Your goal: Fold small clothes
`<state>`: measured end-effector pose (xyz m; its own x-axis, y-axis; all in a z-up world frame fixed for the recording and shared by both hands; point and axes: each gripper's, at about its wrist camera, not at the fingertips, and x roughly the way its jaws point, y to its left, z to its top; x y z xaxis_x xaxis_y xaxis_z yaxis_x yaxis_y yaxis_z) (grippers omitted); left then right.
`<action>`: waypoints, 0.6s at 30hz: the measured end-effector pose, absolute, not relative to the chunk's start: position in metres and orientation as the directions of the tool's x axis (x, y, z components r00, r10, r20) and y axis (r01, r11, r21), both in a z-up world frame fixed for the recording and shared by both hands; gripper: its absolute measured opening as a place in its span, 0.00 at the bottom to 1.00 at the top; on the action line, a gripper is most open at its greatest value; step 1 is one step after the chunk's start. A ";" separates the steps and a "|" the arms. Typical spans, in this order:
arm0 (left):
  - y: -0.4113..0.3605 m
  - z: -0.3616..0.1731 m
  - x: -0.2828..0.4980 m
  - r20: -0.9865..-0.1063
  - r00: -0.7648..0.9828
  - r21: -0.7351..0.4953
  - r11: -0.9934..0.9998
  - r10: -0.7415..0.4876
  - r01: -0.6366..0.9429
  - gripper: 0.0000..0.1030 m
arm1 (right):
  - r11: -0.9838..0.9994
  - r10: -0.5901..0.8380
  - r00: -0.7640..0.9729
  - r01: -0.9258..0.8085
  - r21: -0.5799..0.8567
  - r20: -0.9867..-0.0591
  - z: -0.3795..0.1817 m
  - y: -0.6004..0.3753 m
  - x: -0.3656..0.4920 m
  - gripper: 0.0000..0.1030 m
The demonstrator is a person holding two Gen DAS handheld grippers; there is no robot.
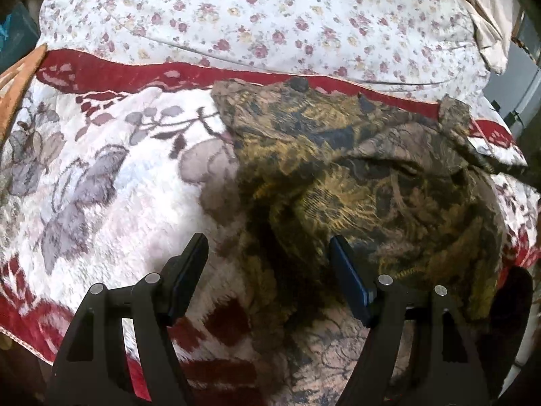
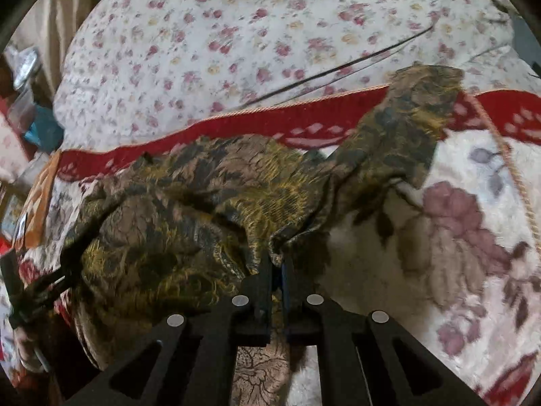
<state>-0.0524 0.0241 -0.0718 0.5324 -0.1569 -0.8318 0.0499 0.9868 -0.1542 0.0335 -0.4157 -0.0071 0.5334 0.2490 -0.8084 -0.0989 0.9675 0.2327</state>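
A small garment (image 1: pixel 355 169) in olive, yellow and dark floral print lies rumpled on a plush floral blanket (image 1: pixel 101 176). My left gripper (image 1: pixel 268 245) is open, its jaws wide apart just above the garment's near left edge, holding nothing. In the right wrist view the garment (image 2: pixel 189 209) stretches from the lower left to a sleeve-like end at the upper right (image 2: pixel 416 115). My right gripper (image 2: pixel 277 264) is shut on a bunched fold of the garment and lifts it slightly. The left gripper shows at the left edge of that view (image 2: pixel 37 291).
The blanket has a red border (image 1: pixel 135 74) and lies on a bed with a white sheet printed with small roses (image 1: pixel 253 10). A beige cloth (image 1: pixel 487 17) is at the far right. Clutter sits beside the bed (image 2: pixel 23 101).
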 end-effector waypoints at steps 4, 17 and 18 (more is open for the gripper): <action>0.035 -0.065 -0.043 -0.815 0.557 -0.187 0.982 -0.158 0.005 0.72 | 0.924 0.381 0.590 -0.257 0.282 -0.712 0.024 -0.366 0.040 0.86; 0.069 -0.064 -0.020 -0.811 0.576 -0.170 0.983 -0.103 -0.063 0.72 | 0.705 0.626 0.043 -0.459 0.541 -0.779 -0.055 -0.205 0.167 0.68; 0.074 -0.067 -0.021 -0.812 0.572 -0.184 0.981 -0.112 -0.069 0.72 | 0.680 0.642 -0.022 -0.447 0.582 -0.767 -0.062 -0.206 0.162 0.66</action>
